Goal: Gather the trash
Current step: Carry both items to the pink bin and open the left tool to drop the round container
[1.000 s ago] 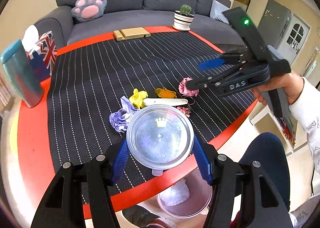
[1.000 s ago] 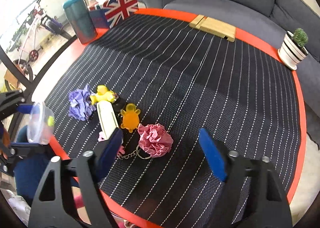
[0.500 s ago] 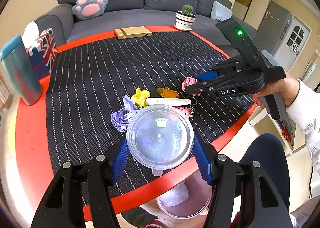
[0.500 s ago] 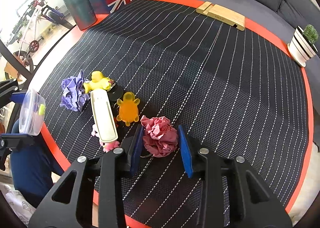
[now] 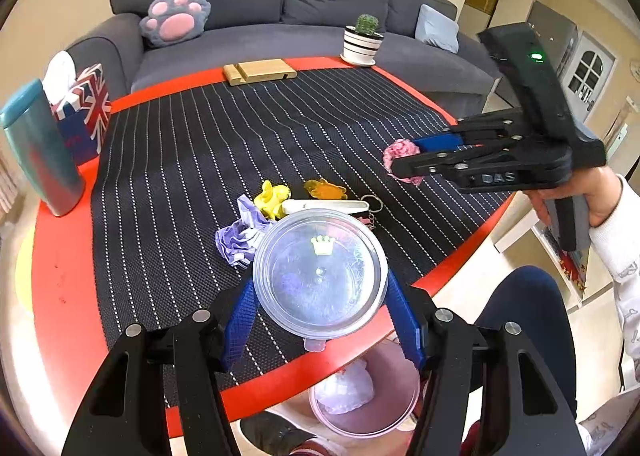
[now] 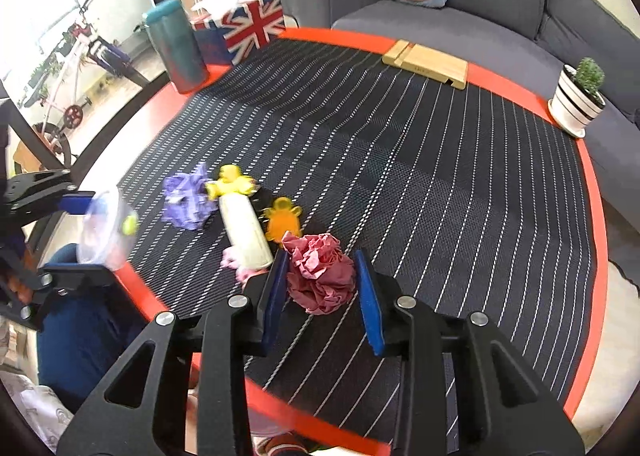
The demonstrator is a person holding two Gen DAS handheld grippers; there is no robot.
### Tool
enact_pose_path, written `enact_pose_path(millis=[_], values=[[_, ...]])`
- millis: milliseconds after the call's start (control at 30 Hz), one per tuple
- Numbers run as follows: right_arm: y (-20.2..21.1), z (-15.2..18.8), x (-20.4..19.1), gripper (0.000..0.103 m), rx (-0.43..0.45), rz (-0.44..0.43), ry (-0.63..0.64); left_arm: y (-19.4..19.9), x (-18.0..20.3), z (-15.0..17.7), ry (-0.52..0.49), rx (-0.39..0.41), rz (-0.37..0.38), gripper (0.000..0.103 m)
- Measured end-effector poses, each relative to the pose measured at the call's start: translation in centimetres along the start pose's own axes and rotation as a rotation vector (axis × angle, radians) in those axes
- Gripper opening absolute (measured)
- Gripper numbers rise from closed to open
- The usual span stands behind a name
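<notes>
Right gripper (image 6: 322, 288): fingers pinch the pink crumpled paper ball (image 6: 322, 276) from both sides. In the left wrist view the ball looks lifted clear of the desk (image 5: 60, 276), though I cannot be sure.

Left gripper (image 5: 320, 316): fingers clamp the rim of a clear round lid (image 5: 320, 270) with a small green crown mark, held over the near desk edge.

Step in hand (judgement): carry the pink ball to the bin (image 5: 364, 404) below the desk edge. To do it well, keep the squeeze steady, since crumpled paper is springy and can slip out. Pass above the white bar (image 6: 246, 234), orange turtle charm (image 6: 282, 218) and keychain bits so nothing is dragged. Release only once directly over the bin mouth, with the lid held aside.

Containers: the bin is translucent pinkish and open-topped, with one white crumpled wad (image 5: 348, 392) inside. A purple paper wad (image 6: 188, 198) lies on the desk beside a yellow toy (image 6: 228, 180).
</notes>
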State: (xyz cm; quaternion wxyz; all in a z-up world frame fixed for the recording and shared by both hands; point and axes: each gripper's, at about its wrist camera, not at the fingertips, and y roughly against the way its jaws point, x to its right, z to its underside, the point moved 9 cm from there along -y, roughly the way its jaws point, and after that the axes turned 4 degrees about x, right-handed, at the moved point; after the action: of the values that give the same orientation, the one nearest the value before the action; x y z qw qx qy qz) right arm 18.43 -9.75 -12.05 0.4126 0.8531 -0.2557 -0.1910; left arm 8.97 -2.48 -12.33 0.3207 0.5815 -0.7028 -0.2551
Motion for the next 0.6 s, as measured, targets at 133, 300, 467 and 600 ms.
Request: enact_pose_path(millis=[133, 300, 467, 600], values=[[2.4, 0.8, -1.4, 0.034, 0.042, -0.015, 0.003, 0.5, 0.5, 0.2, -0.007, 0.005, 0.006, 0.059], [5.3, 1.8, -3.4, 0.034, 0.088, -0.024, 0.014, 1.6, 1.3, 0.4, -0.019, 0.018, 0.011, 0.059], [8.1, 3.2, -5.8, 0.034, 0.133, -0.044, 0.026, 2.7, 2.2, 0.8, -0.035, 0.03, 0.022, 0.059], [9.8, 4.5, -7.4, 0.034, 0.163, -0.06, 0.019, 3.5, 3.2, 1.3, -0.046, 0.038, 0.035, 0.059]])
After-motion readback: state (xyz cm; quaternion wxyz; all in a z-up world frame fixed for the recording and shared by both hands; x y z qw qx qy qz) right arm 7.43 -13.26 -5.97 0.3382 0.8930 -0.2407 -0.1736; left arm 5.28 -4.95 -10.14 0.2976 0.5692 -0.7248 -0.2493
